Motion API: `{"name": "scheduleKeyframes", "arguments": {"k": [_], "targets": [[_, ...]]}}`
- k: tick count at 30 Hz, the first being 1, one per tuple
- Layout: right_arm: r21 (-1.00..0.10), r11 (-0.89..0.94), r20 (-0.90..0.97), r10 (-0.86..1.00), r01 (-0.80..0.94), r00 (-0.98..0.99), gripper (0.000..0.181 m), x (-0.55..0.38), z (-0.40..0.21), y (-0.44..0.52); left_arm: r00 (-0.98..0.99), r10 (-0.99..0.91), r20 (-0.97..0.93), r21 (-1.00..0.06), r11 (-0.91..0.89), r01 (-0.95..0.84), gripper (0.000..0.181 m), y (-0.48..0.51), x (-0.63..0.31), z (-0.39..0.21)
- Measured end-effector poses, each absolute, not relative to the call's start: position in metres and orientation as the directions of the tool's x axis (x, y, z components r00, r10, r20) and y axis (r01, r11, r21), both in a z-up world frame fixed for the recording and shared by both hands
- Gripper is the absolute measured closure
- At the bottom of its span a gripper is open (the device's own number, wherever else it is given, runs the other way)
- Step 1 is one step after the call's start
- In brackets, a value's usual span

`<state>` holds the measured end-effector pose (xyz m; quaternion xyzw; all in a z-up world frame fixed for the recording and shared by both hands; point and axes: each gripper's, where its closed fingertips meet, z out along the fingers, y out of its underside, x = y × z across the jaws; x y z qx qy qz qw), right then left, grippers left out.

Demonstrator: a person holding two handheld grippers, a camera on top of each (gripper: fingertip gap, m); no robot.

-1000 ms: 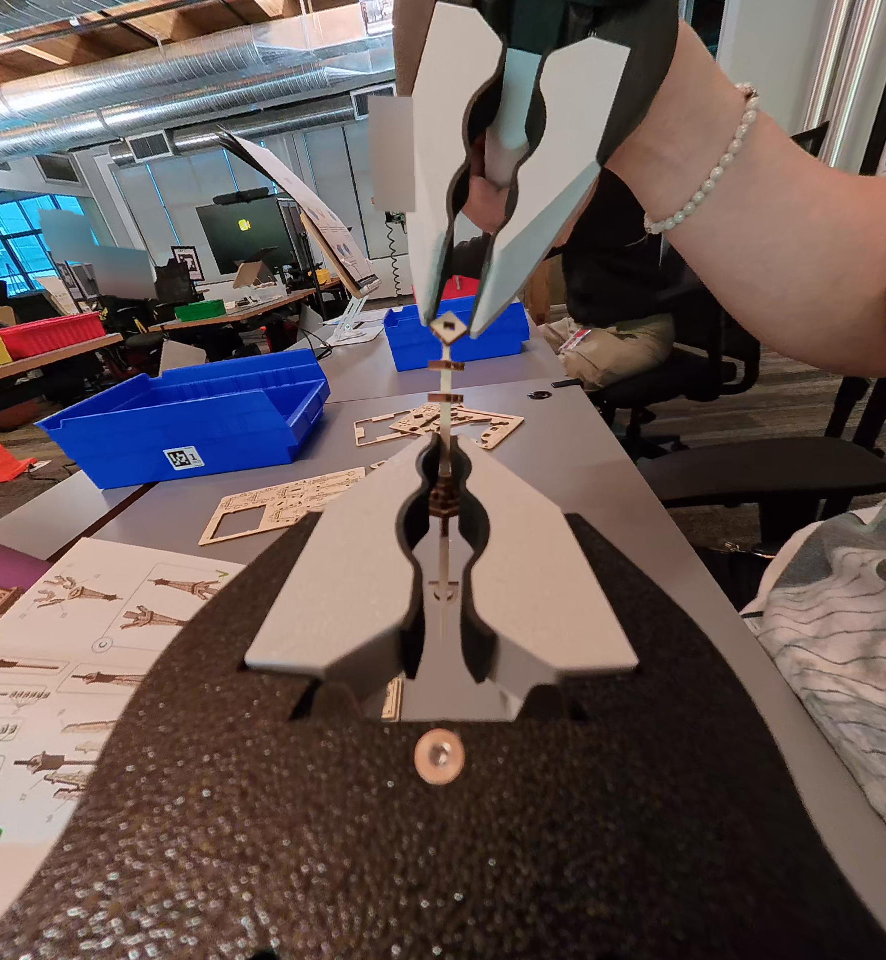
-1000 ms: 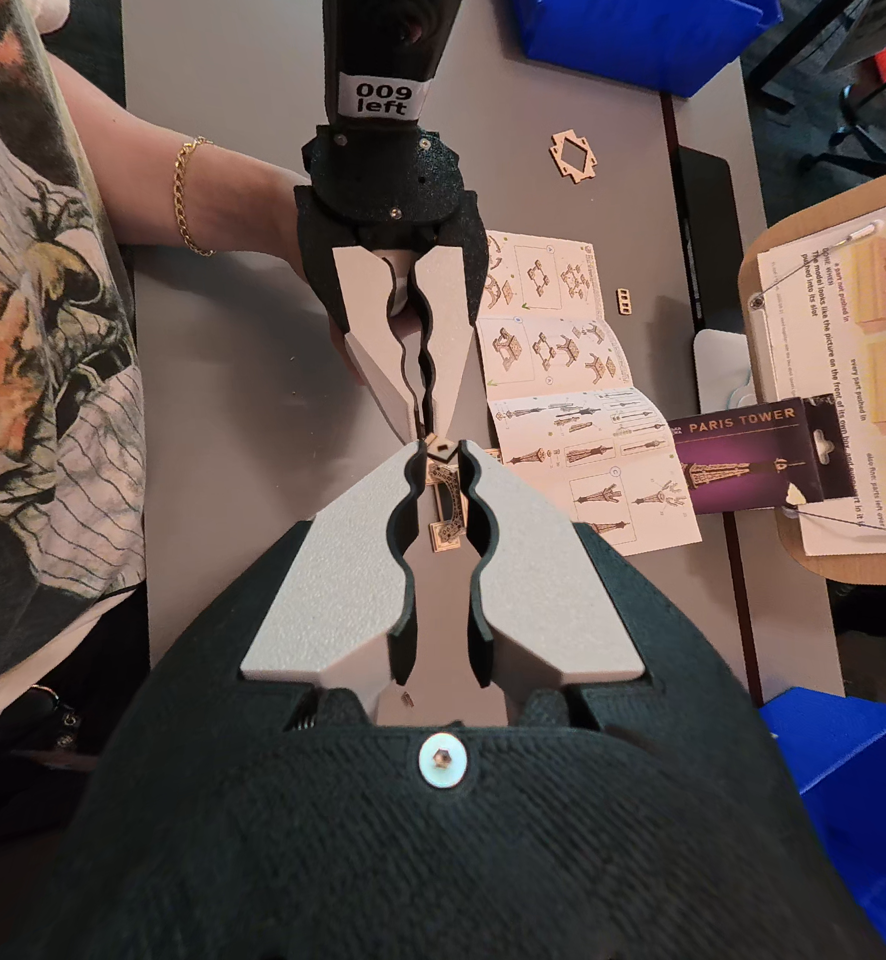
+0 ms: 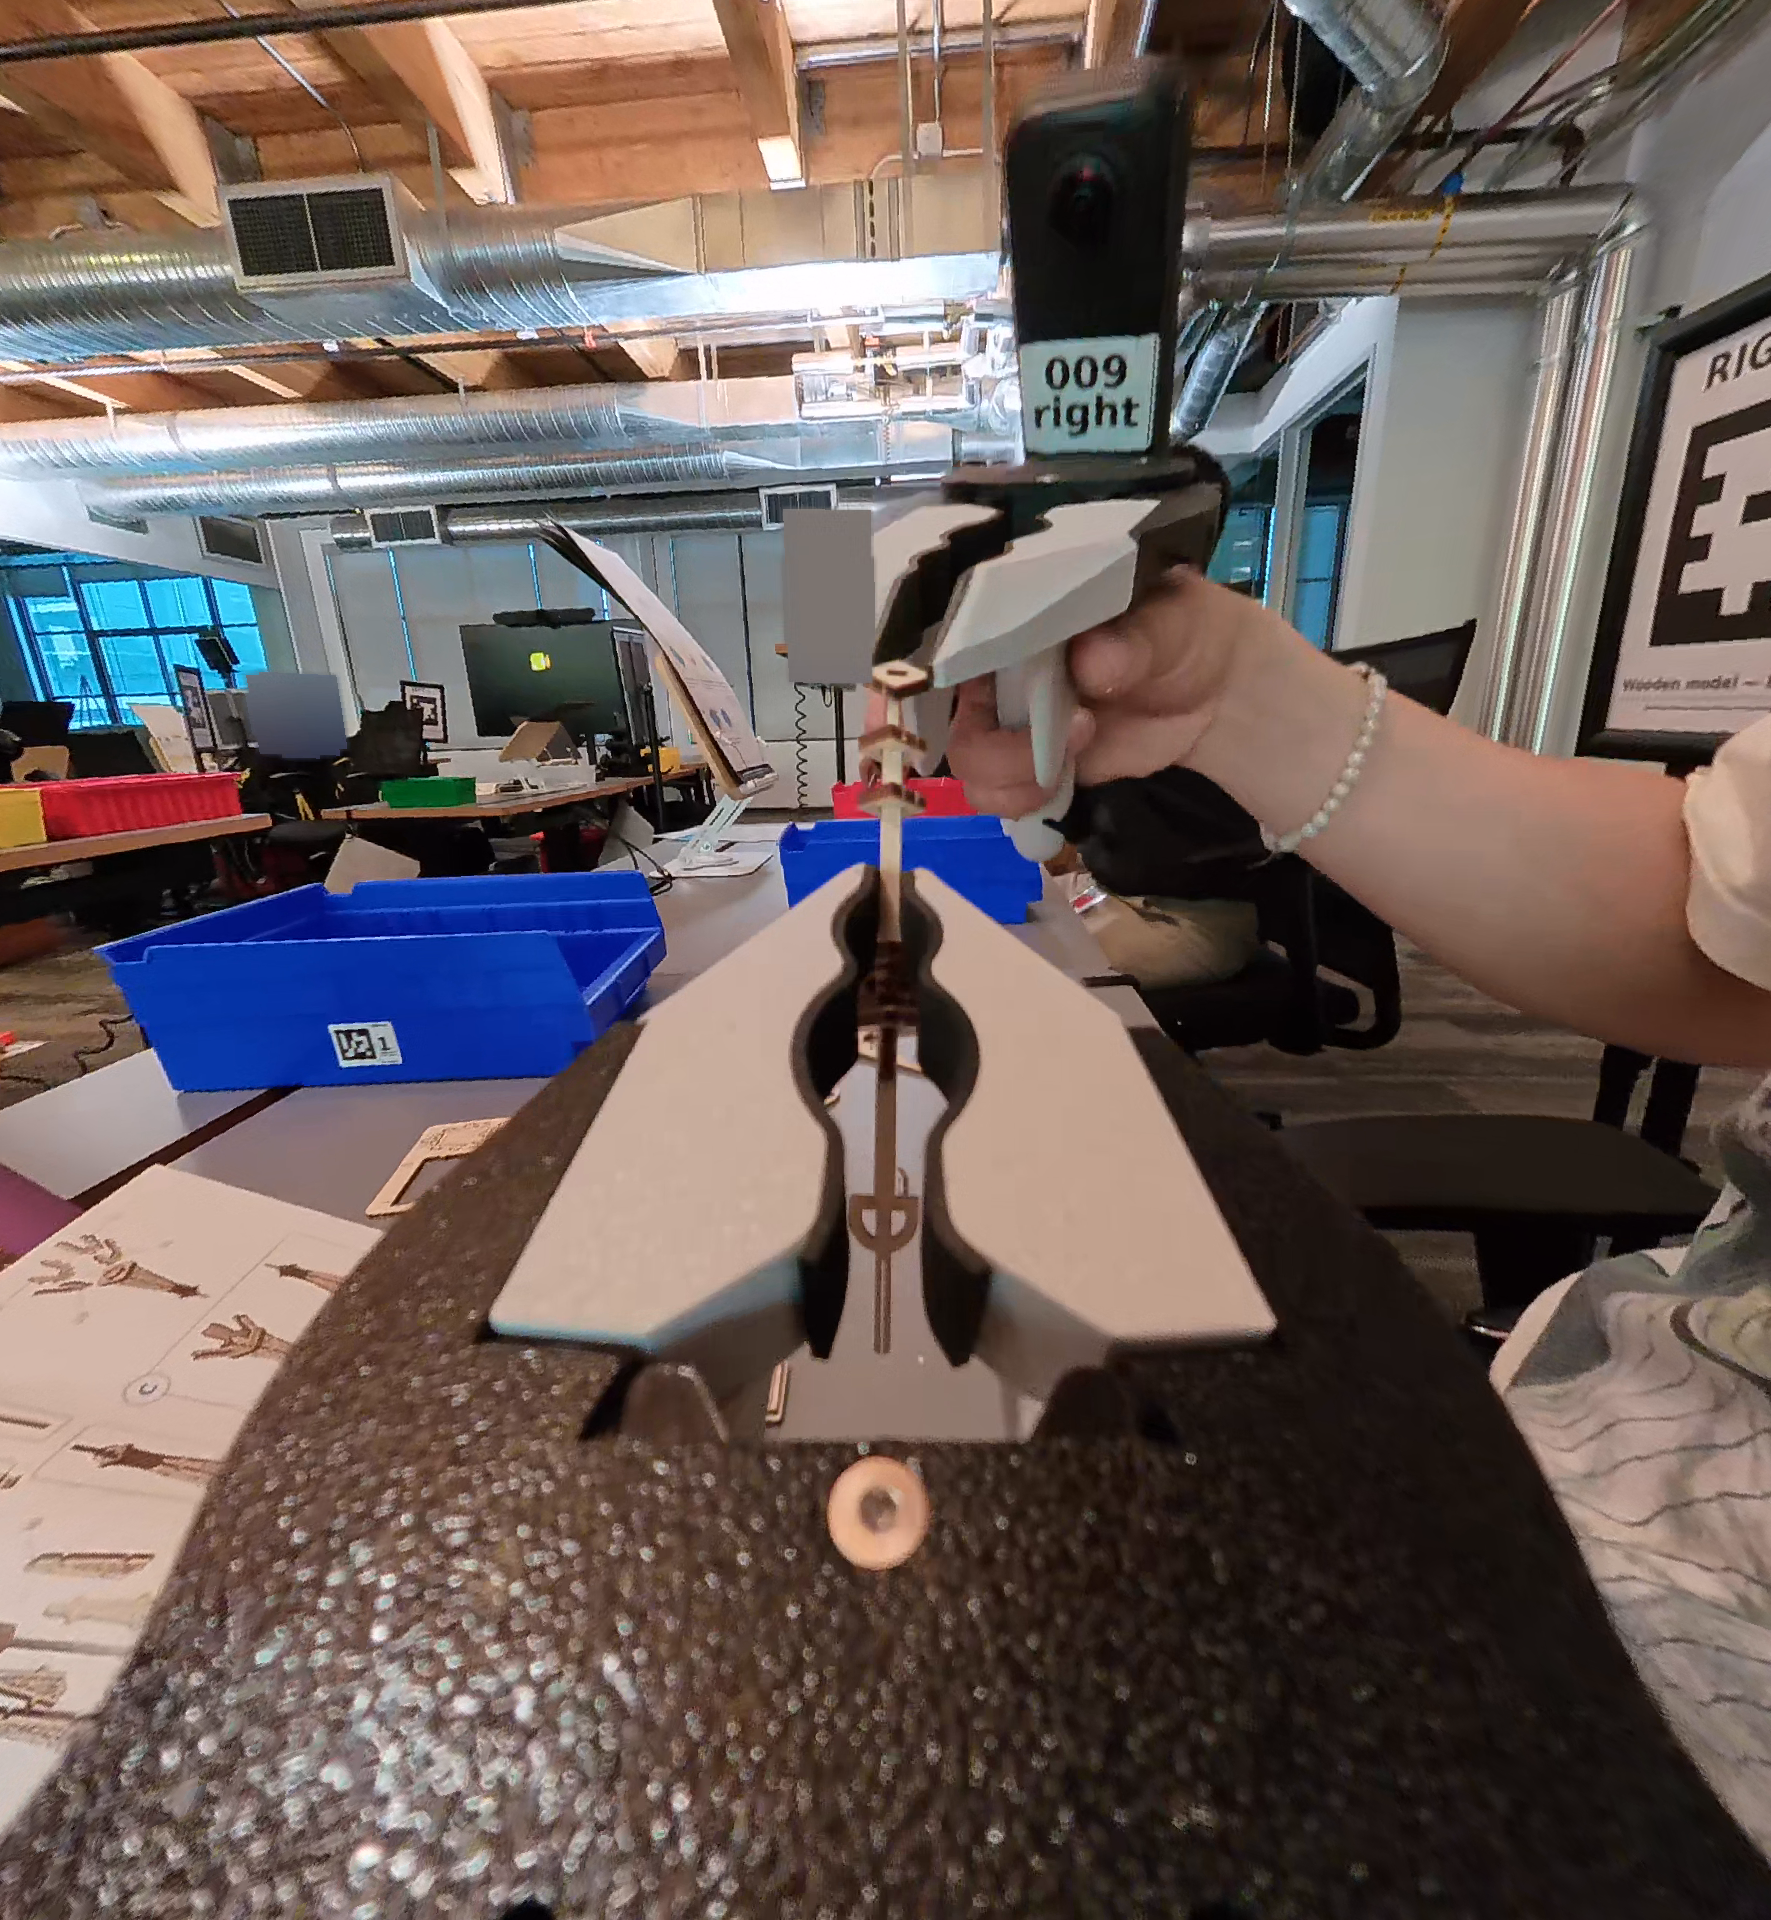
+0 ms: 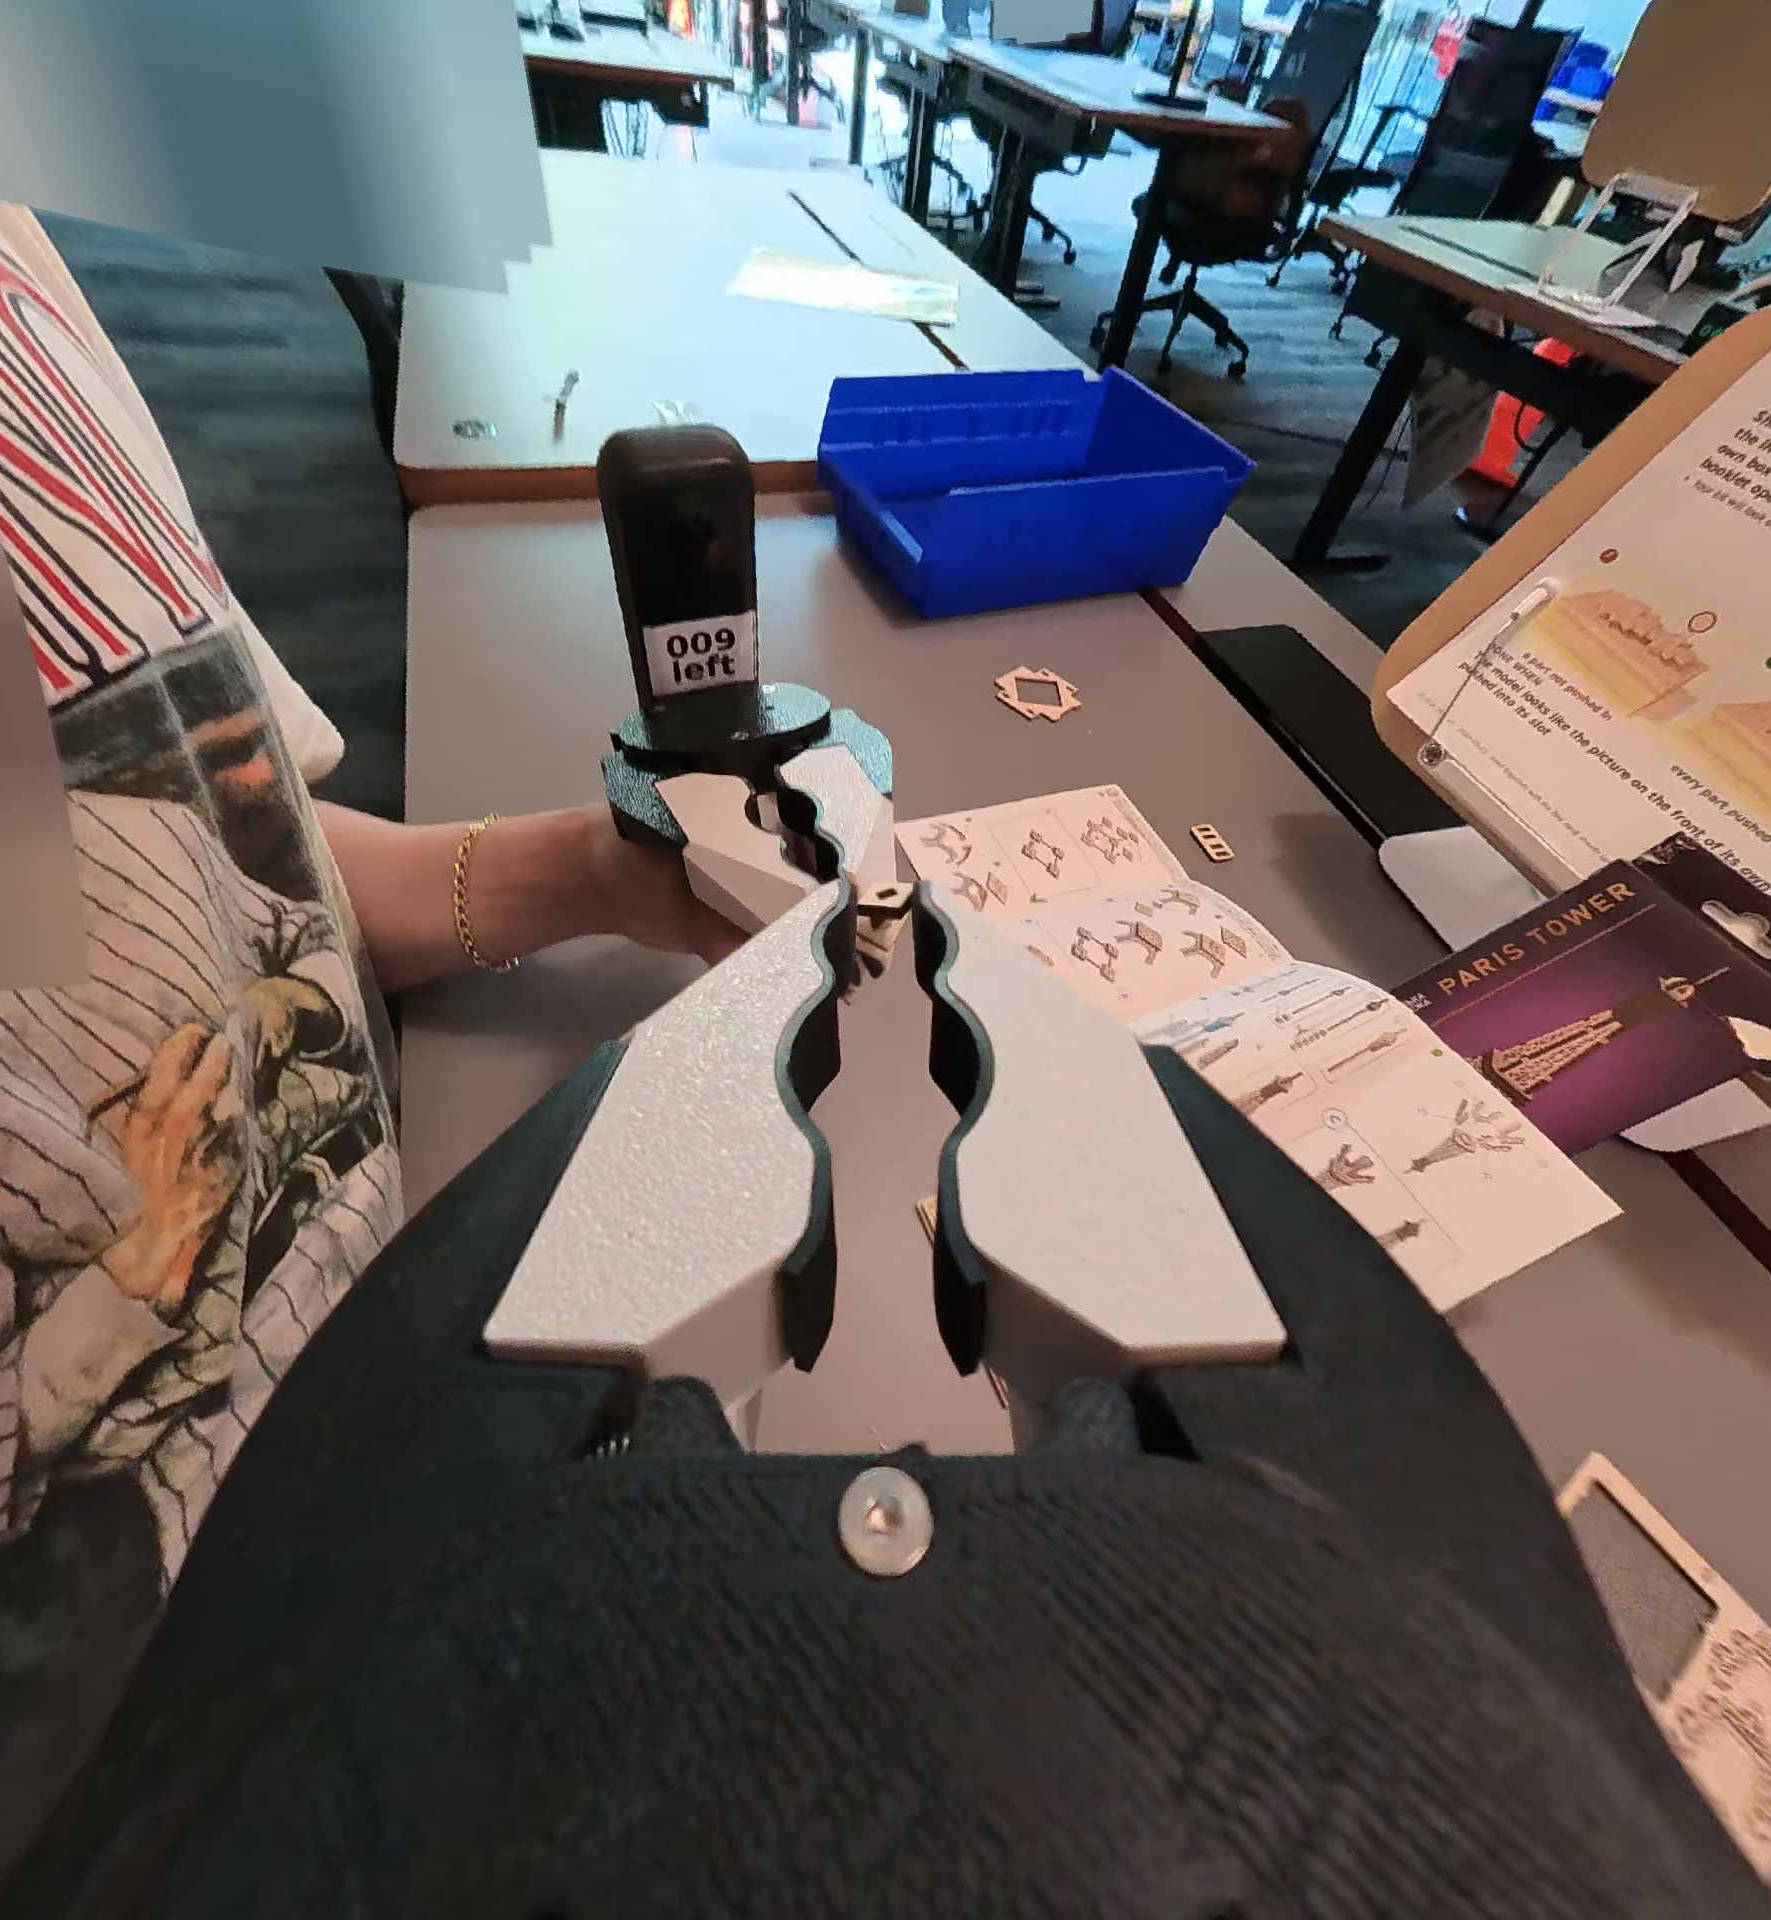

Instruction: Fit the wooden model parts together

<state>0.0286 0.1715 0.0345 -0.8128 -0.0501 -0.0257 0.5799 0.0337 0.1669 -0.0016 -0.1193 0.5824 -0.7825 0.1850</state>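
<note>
My left gripper (image 3: 891,883) is shut on a thin wooden spire (image 3: 889,842) that stands up out of its tips. The spire carries three small square plates near its top. My right gripper (image 3: 907,665) comes in from the upper right, its tips closed on the top square plate (image 3: 891,681). In the right wrist view the top square plate (image 4: 883,906) sits between my right gripper's tips (image 4: 883,894). Just beyond them is the left gripper (image 4: 829,894). The rest of the spire is hidden there. Both grippers are held above the grey table (image 4: 569,644).
On the table lie an open instruction sheet (image 4: 1276,1039), a purple box (image 4: 1608,1008), a blue bin (image 4: 1026,488), two loose wooden pieces (image 4: 1037,694) (image 4: 1210,842) and a punched-out sheet (image 4: 1691,1662). A board on a stand (image 4: 1639,623) stands at the right. The person's torso is at the left. The grippers are tip to tip, or close to it.
My right gripper has swung from pointing straight down to coming in sideways from the right, still at the top plate. The left gripper has tilted upward with the spire.
</note>
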Motion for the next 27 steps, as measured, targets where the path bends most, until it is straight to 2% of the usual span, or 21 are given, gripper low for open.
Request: {"name": "scheduleKeyframes", "arguments": {"k": [15, 23, 27], "targets": [[-0.984, -0.179, 0.015, 0.008, 0.016, 1.0, 0.174, 0.031, 0.044, 0.179, -0.905, -0.426, 0.021, -0.931, -0.338, 0.138, 0.181, 0.176, 0.035, 0.007], [-0.992, -0.039, -0.121, 0.036, -0.119, 0.992, 0.175, 0.028, 0.052, 0.185, -0.896, -0.443, 0.005, -0.907, -0.378, 0.182, 0.181, 0.181, 0.032, 0.016], [-0.995, -0.084, -0.055, -0.002, -0.055, 0.999, 0.175, 0.032, 0.047, 0.185, -0.878, -0.478, -0.018, -0.923, -0.33, 0.198, 0.181, 0.181, 0.036, 0.012]]}}
